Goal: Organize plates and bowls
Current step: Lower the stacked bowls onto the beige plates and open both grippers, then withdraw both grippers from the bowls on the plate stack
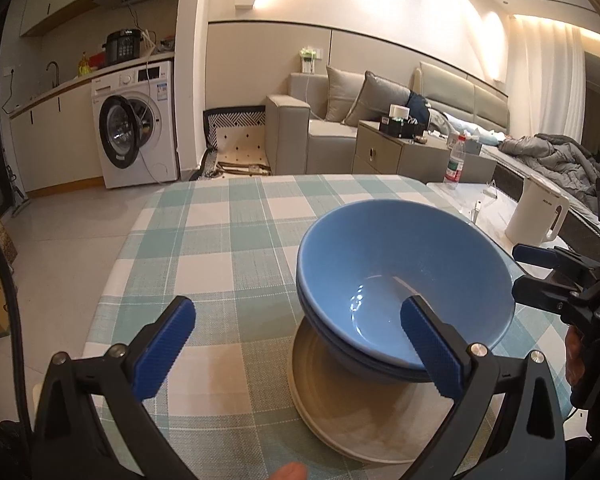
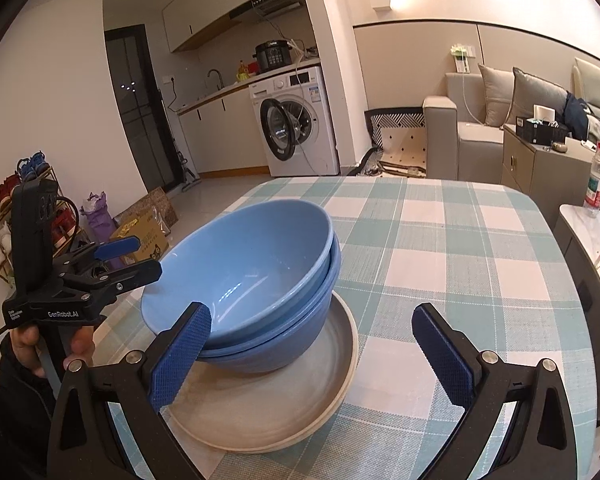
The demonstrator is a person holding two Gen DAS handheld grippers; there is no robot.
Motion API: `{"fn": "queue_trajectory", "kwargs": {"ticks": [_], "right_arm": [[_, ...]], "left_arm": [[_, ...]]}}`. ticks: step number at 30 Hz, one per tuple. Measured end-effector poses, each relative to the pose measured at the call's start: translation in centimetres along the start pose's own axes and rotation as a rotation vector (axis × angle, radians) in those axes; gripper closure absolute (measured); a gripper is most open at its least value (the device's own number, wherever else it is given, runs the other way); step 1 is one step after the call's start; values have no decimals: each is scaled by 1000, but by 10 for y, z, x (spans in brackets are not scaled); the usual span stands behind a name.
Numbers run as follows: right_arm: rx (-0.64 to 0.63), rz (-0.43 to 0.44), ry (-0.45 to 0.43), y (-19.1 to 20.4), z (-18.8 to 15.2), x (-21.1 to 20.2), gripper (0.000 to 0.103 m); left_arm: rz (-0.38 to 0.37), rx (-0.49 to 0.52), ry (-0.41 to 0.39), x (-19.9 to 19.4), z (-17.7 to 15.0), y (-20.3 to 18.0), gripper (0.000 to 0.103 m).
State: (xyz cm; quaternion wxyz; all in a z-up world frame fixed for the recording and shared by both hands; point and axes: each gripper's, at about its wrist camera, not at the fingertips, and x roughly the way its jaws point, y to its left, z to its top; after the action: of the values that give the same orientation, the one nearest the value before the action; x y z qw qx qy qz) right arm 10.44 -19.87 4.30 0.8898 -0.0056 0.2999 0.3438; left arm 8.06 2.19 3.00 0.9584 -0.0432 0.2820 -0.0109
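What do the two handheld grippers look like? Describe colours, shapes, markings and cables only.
Both are black, angular plastic frames with silver screws. The left gripper and right gripper each carry two fingers with blue knurled pads. In the right wrist view, the left unit's body shows white lettering reading GenRobot.AI, a dark upright block on top and a black cable. A dark sleeve covers the wrist.

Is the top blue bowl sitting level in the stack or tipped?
Tipped. The top blue bowl leans inside the lower bowl, its rim high on one side and low on the other, on the beige plates.
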Motion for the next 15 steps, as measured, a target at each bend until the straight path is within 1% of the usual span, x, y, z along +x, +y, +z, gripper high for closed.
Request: {"fn": "queue_trajectory", "kwargs": {"ticks": [6, 9, 15], "right_arm": [[-39, 5, -56, 10, -7, -9, 1], [-73, -12, -77, 14, -12, -11, 1], [-129, -11, -119, 22, -26, -17, 1]], "left_arm": [[-21, -14, -94, -12, -7, 6, 0], [-24, -11, -124, -16, -12, 6, 0], [-8, 3, -162, -22, -27, 4, 0]]}}
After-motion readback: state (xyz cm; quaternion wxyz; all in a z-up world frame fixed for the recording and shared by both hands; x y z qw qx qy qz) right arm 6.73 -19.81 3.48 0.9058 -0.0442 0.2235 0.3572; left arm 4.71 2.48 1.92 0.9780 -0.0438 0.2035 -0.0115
